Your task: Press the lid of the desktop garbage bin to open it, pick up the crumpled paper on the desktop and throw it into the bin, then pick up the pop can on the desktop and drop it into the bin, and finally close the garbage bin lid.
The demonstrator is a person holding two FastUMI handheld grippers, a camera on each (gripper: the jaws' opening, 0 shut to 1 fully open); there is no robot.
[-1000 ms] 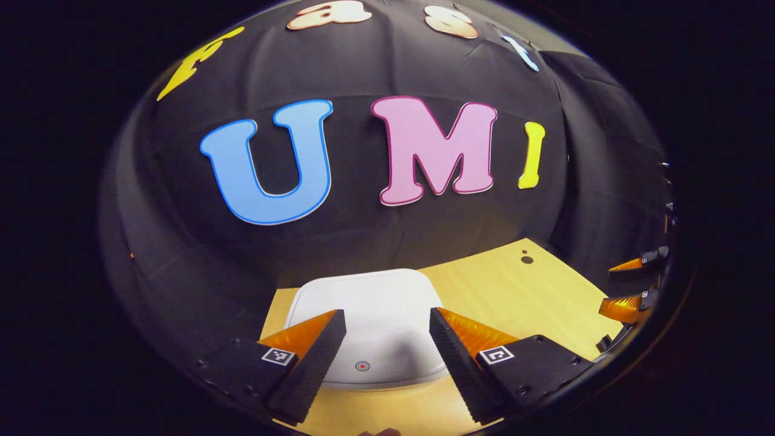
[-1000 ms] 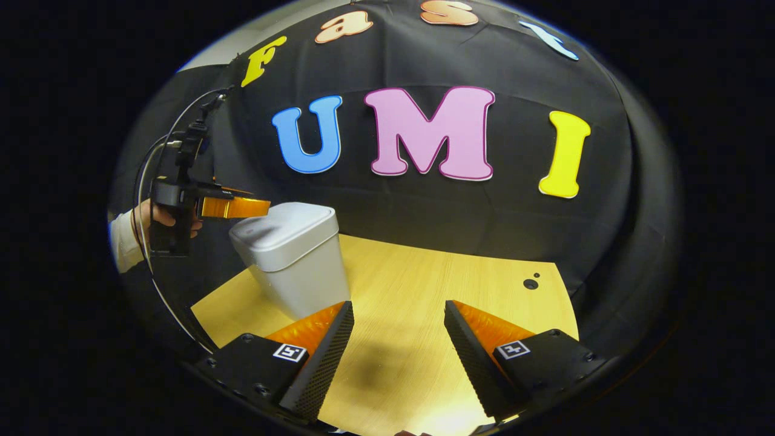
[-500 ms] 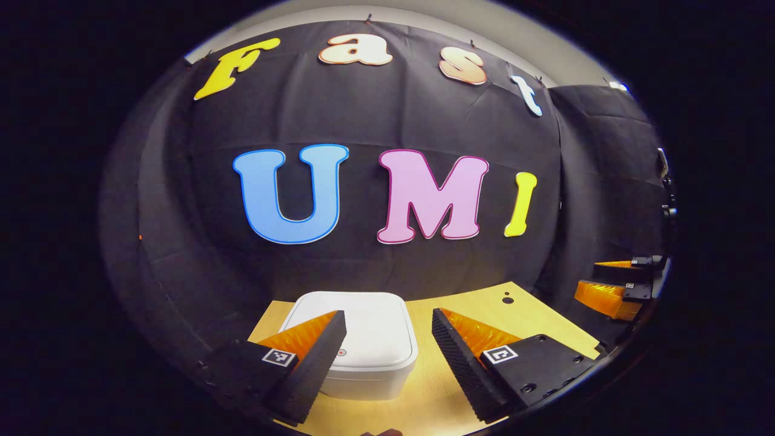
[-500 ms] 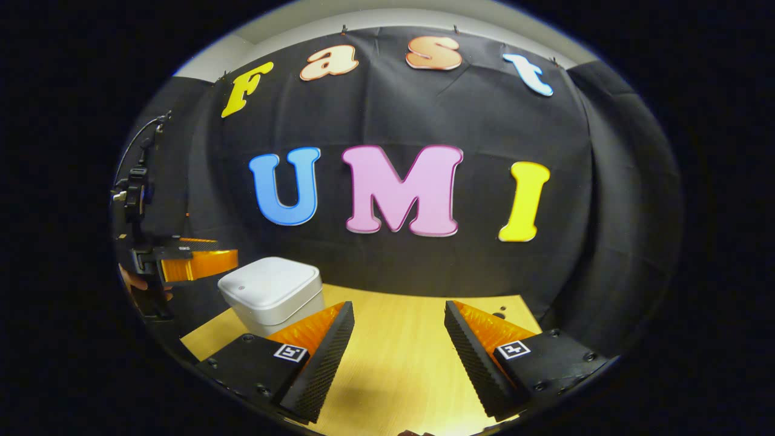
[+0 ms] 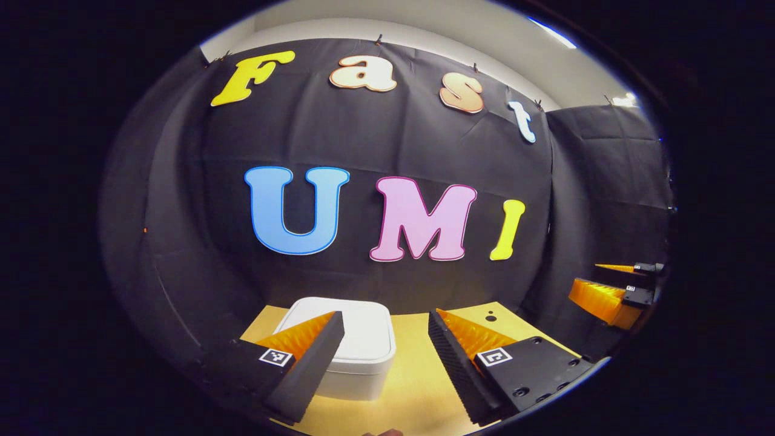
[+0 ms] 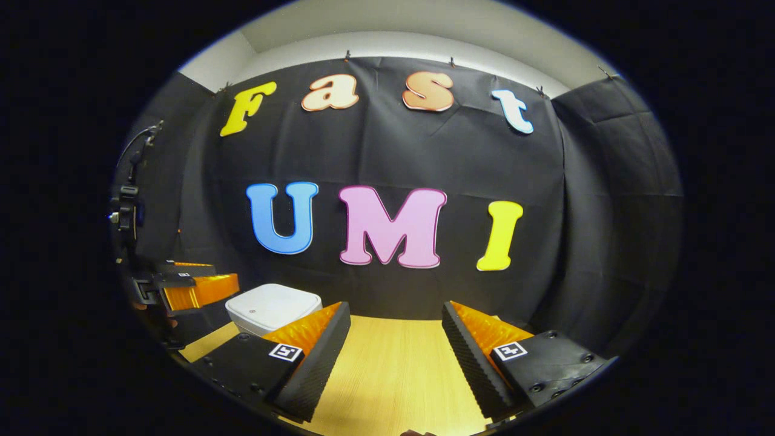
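The white garbage bin (image 5: 357,354) stands on the wooden worktop (image 6: 393,375) with its lid (image 6: 273,306) down. The left gripper (image 5: 384,345) hangs just before it, fingers released and grasping nothing. The right gripper (image 6: 395,339) is off to the side, fingers also spread and bare.

Both views are sharp at centre, with strong fisheye bending toward the edges, where detail darkens. Overhead light falls evenly on the pale wooden tabletop (image 6: 393,363) and the white rounded plastic bin with closed lid (image 5: 363,339), which casts a soft shadow at its base. The black cloth backdrop (image 6: 393,151) stays dim and without glare.
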